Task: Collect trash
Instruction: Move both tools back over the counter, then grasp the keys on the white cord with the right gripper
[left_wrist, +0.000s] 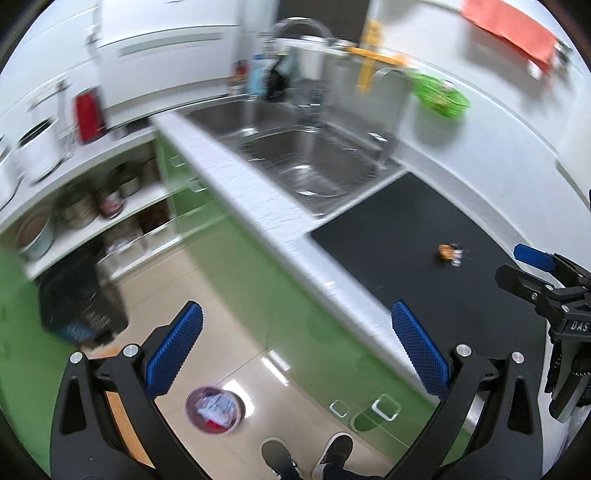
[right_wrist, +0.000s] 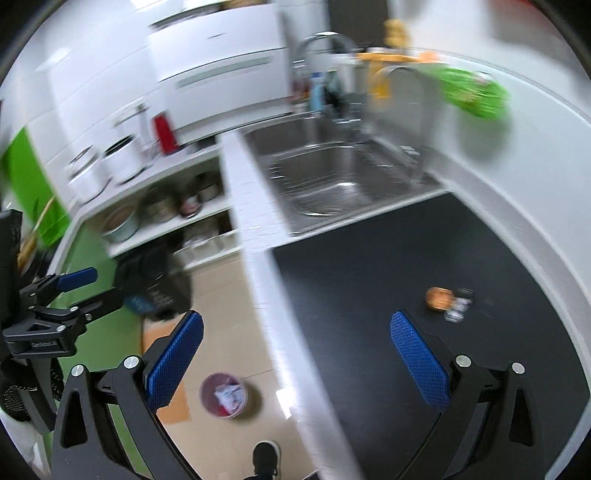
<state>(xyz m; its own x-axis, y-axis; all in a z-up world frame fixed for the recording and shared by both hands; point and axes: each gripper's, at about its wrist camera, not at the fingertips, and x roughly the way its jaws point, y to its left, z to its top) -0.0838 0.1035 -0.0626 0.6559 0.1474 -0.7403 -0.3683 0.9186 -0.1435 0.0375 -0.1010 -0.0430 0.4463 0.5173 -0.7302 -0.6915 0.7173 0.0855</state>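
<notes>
- L gripper (left_wrist: 295, 354): jaws spread wide, nothing between the blue pads (left_wrist: 173, 350). Held over the floor, just off the counter edge.
- R gripper (right_wrist: 295, 354): jaws wide apart too, nothing held. It straddles the white counter edge (right_wrist: 258, 277): left pad over the floor, right pad (right_wrist: 419, 360) over the black mat (right_wrist: 369, 295).
- Writing: R gripper body seen from the L cam at far right (left_wrist: 554, 295) reads "DAS", rest cut off. L gripper body in the R cam (right_wrist: 55, 314) has a small white label, too blurred to read.
- Trash (right_wrist: 445, 299): small orange piece w/ a clear crumpled bit touching it, lying on the black mat, ahead and right of R gripper's right pad, not touching it. Same item in L cam (left_wrist: 448, 253), well apart from L gripper.
- Bin (left_wrist: 214, 408): round, on the tiled floor below the counter, white and red scraps inside. In L cam it sits just below the left pad; also in R cam (right_wrist: 223, 395).
- Shoes (left_wrist: 306, 456) on the floor at bottom of frame.
- Steel sink (left_wrist: 306, 162) beyond the mat, faucet (left_wrist: 303, 27) behind it.
- Green basket (left_wrist: 439, 92) on the wall right of the sink, contents blurred.
- Open shelves (left_wrist: 92, 206) on the left w/ pots and bowls; red item (left_wrist: 88, 116) on top shelf, no legible label.
- Green cabinet fronts (left_wrist: 277, 295) under the counter.
</notes>
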